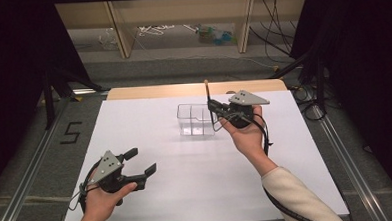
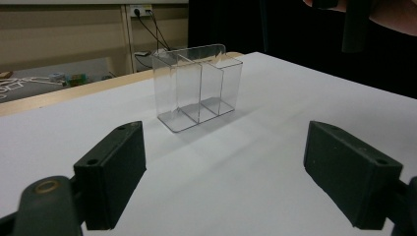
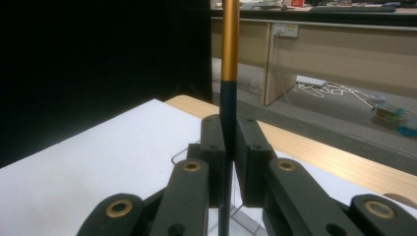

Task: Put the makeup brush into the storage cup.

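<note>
Because the thin stick [image 3: 229,59], black below and orange-gold above, stands upright between the jaws of the right gripper [image 1: 215,108], its long axis runs nearly vertical, and that is what the coming move appears to depend on. In the right gripper view the two black jaws are clamped against the dark part of the shaft, with the gold part rising out of the top of the picture and the lower end passing down between the linkages toward a clear edge below. From the high view the stick [image 1: 206,91] sits just at the right-hand end of the clear divided organizer [image 1: 196,119], which stands on the white table [image 1: 187,191] toward its far side; whether the lower tip is already inside a compartment or just above the rim cannot be told. A straight downward move would likely seat it. The left gripper [image 1: 140,163] rests low and well apart near the table's front left, jaws spread wide and holding nothing, pointed toward the organizer [image 2: 199,88], whose three compartments look empty from there. The right hand is clearly the nearer one.
</note>
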`<state>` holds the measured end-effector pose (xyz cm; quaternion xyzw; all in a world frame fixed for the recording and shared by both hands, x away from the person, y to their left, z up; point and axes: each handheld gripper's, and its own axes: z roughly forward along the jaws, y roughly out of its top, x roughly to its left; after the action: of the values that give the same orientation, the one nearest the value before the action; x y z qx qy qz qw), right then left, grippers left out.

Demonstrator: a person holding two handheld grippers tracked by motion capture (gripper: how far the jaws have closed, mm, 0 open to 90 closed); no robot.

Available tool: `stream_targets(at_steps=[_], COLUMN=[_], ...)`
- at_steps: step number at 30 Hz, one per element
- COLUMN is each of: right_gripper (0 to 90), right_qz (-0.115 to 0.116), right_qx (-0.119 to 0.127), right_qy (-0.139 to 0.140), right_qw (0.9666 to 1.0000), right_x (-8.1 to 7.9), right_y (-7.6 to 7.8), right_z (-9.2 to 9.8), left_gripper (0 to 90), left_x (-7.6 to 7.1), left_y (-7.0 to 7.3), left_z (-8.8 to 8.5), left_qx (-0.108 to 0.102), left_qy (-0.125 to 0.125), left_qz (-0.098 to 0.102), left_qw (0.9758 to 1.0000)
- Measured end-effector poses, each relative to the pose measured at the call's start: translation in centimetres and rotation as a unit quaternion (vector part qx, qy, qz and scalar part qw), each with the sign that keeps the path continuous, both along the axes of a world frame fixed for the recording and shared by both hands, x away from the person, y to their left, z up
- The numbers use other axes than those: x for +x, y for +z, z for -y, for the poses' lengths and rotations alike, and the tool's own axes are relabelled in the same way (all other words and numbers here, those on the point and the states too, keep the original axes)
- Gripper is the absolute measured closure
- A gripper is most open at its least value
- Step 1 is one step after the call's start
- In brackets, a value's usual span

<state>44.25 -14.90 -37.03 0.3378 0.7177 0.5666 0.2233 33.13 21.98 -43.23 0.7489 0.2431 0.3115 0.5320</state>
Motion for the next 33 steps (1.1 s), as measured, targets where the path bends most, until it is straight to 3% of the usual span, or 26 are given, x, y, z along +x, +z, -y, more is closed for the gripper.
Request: stream_targets(at_steps=[4,6,11,14,20,22,25,26,27,31,33], right_gripper=[83.7,83.7,83.7,83.7,83.7,83.7,83.7,83.7,83.7,83.6,83.7], right_qz=[0.011,-0.002,-0.001,0.011,-0.001,0.015,0.010,-0.001,0.011,0.000,0.013], right_qx=[-0.003,0.002,0.004,0.001,0.007,0.000,0.000,0.003,0.000,0.003,-0.001], right_qy=[-0.001,0.001,-0.001,-0.002,0.001,-0.001,0.001,0.002,0.000,0.002,0.001], right_qw=[0.9999,1.0000,1.0000,0.9999,1.0000,0.9999,0.9999,1.0000,0.9999,1.0000,0.9999], right_x=[0.18,0.10,0.18,0.35,0.37,0.55,0.57,0.47,0.63,0.61,0.77], right_y=[-0.02,0.02,0.10,0.11,0.14,0.14,0.14,0.15,0.14,0.14,0.14], right_z=[-0.01,-0.09,-0.16,-0.15,-0.31,-0.26,-0.36,-0.45,-0.43,-0.60,-0.60], left_gripper=[15.6,15.6,15.6,15.6,15.6,15.7,15.6,15.6,15.6,15.6,15.6], left_x=[0.00,0.00,0.00,0.00,0.00,0.00,0.00,0.00,0.00,0.00,0.00], left_y=[0.00,0.00,0.00,0.00,0.00,0.00,-0.01,0.00,-0.01,0.00,0.00], left_z=[0.00,0.00,0.01,0.01,0.00,0.00,0.01,0.00,0.00,-0.01,0.00], left_qx=[0.000,0.000,0.000,0.000,0.000,0.000,0.000,0.000,0.000,0.000,0.000], left_qy=[0.000,0.000,0.000,0.000,0.000,0.000,0.000,0.000,0.000,0.000,0.000], left_qz=[0.000,0.000,0.000,0.000,0.000,0.000,0.000,0.000,0.000,0.000,0.000], left_qw=[1.0000,1.0000,1.0000,1.0000,1.0000,1.0000,1.0000,1.0000,1.0000,1.0000,1.0000])
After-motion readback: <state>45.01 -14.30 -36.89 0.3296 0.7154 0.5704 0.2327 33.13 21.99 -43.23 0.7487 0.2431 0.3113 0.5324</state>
